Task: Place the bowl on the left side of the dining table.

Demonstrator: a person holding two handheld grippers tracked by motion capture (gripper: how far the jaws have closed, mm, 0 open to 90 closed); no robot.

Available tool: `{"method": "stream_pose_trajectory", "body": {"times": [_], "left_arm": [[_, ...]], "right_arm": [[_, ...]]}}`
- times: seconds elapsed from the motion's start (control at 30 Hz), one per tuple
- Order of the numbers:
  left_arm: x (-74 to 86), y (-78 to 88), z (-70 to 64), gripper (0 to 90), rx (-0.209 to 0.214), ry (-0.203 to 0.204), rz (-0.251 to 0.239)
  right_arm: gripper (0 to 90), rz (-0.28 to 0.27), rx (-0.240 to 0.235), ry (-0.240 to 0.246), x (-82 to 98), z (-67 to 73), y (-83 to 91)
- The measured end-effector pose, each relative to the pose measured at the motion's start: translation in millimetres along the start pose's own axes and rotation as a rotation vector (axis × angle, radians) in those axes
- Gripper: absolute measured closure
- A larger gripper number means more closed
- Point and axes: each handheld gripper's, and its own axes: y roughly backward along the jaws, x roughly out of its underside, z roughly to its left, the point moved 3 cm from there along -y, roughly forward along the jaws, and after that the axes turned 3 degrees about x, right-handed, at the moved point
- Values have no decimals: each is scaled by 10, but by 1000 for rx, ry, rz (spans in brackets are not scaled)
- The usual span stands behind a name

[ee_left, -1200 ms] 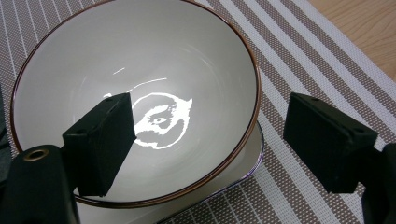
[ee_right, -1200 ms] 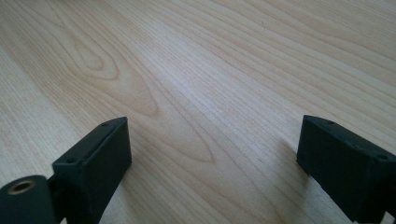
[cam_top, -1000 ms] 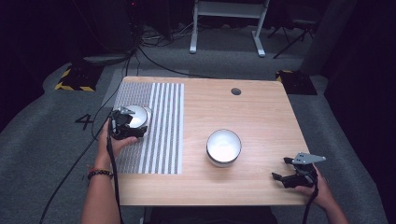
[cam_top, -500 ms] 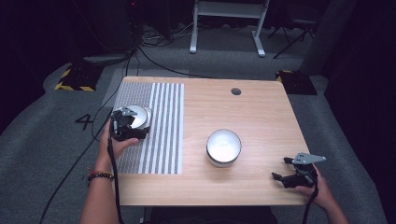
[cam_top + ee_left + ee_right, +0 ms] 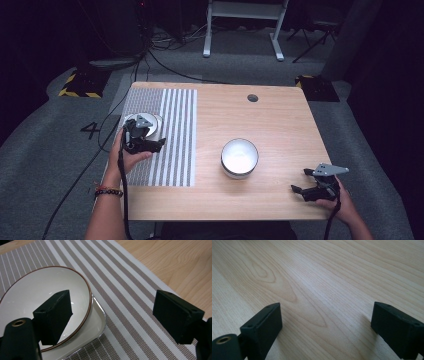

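Observation:
A white bowl with a brown rim [image 5: 37,292] sits on a white tray with a silvery edge [image 5: 98,321], at the left of the striped placemat [image 5: 125,277]. My left gripper [image 5: 112,302] is open. One jaw hangs over the bowl's inside and the other over the placemat, with the bowl's rim between them. From above, the left gripper [image 5: 150,137] sits just in front of that bowl [image 5: 150,120]. A second white bowl [image 5: 240,156] stands on the bare wood mid-table. My right gripper [image 5: 299,181] rests open near the front right corner, its jaws [image 5: 325,310] over bare wood.
The wooden table [image 5: 280,120] has a round cable hole [image 5: 252,98] at the back. The grey-and-white placemat [image 5: 170,135] covers its left part. Cables trail from both grippers off the front edge. Dark floor, cables and a stand's legs lie beyond the table.
My left gripper has shifted slightly toward the front and right, staying at the bowl on the placemat. The right gripper and the middle bowl have not moved.

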Motion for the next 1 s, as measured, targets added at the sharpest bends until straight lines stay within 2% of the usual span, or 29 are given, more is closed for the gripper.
{"method": "stream_pose_trajectory", "body": {"times": [0.07,0.1,0.17,0.2,0.27,0.5,0.6,0.77,0.87,0.97,1.0], "left_arm": [[-12,24,-29,158,-4,-27,1],[-14,25,-60,158,4,-24,-2],[-20,37,-104,158,17,-50,-1],[-25,43,-118,158,2,-70,-1],[-19,47,-168,158,5,-69,4],[-18,65,-283,158,17,-115,0],[-20,77,-318,158,9,-122,-10],[6,99,-413,158,23,-140,1],[24,116,-450,159,6,-167,-3],[53,128,-496,159,21,-186,9],[56,129,-508,159,8,-189,-5]], "right_arm": [[101,0,0,0,0,0,0],[101,0,0,0,0,0,0],[101,0,0,0,0,0,0],[101,0,0,0,0,0,0],[101,0,0,0,0,0,0],[101,0,0,0,0,0,0],[101,0,0,0,0,0,0],[101,0,0,0,0,0,0],[101,0,0,0,0,0,0],[101,0,0,0,0,0,0],[101,0,0,0,0,0,0]]}}
